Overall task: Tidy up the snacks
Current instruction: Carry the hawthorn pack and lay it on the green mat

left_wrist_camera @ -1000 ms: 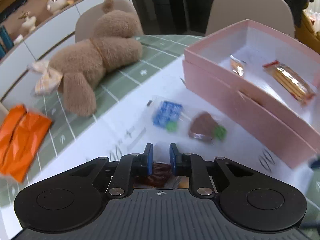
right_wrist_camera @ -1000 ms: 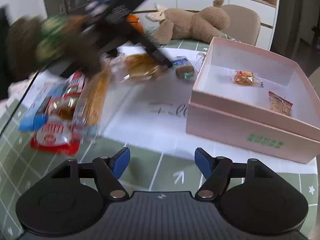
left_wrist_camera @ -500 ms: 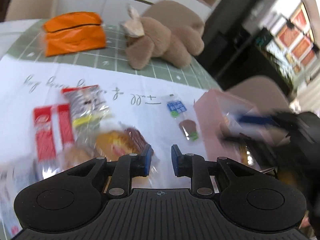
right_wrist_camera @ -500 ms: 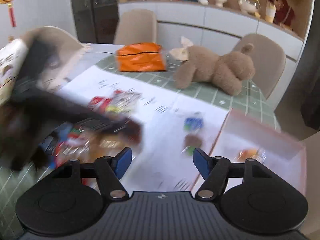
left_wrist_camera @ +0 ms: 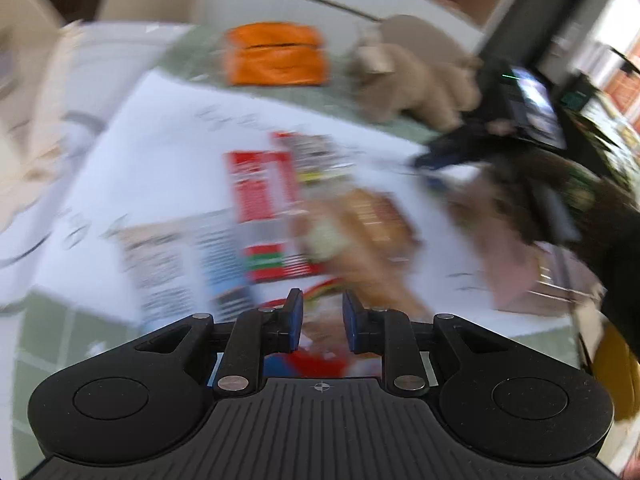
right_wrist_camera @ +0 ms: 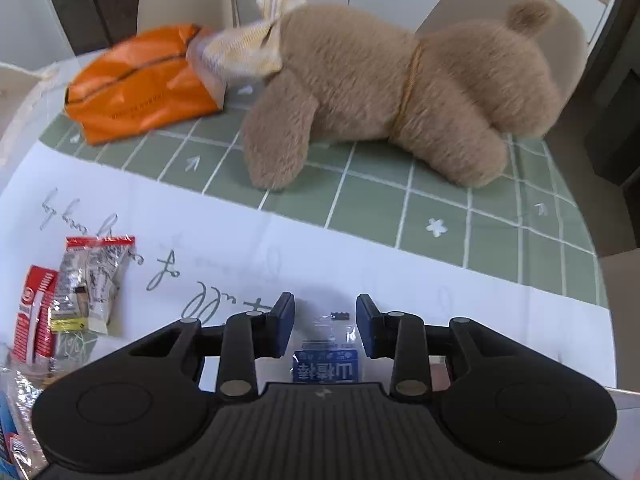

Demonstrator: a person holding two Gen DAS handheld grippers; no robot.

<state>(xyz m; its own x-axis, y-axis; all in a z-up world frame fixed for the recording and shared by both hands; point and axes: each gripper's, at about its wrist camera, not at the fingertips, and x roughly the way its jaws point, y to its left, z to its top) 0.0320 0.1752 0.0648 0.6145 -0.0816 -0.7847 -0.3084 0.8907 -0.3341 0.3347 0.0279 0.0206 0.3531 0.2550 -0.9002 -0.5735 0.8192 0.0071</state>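
The right gripper [right_wrist_camera: 325, 322] hangs low over a small blue-labelled snack packet [right_wrist_camera: 325, 364] that lies flat on the white paper [right_wrist_camera: 360, 256] covering the desk. Its jaws stand apart, one on each side of the packet's clear upper end, with nothing between them yet. To take it well, I would judge the person should come straight down so both pads straddle the packet's width, close on the crinkly wrapper rather than scrape the paper beneath, and lift without dragging; a thin sachet like this may slip if only its edge is pinched.

The left gripper [left_wrist_camera: 322, 322] hovers over the main heap of snacks, its jaws nearly together with a narrow gap, and I see nothing held in them. That view is badly blurred, so little is sure: a red-and-white packet [left_wrist_camera: 262, 196] and a brownish wrapped snack [left_wrist_camera: 360, 216] lie just ahead of its tips.

Off to the right gripper's left sit a red-topped clear sachet [right_wrist_camera: 94, 284] and a red packet [right_wrist_camera: 34, 316]. Beyond the paper, a plush bear [right_wrist_camera: 400, 92] and an orange bag [right_wrist_camera: 136, 84] rest on the green checked cloth [right_wrist_camera: 480, 232].
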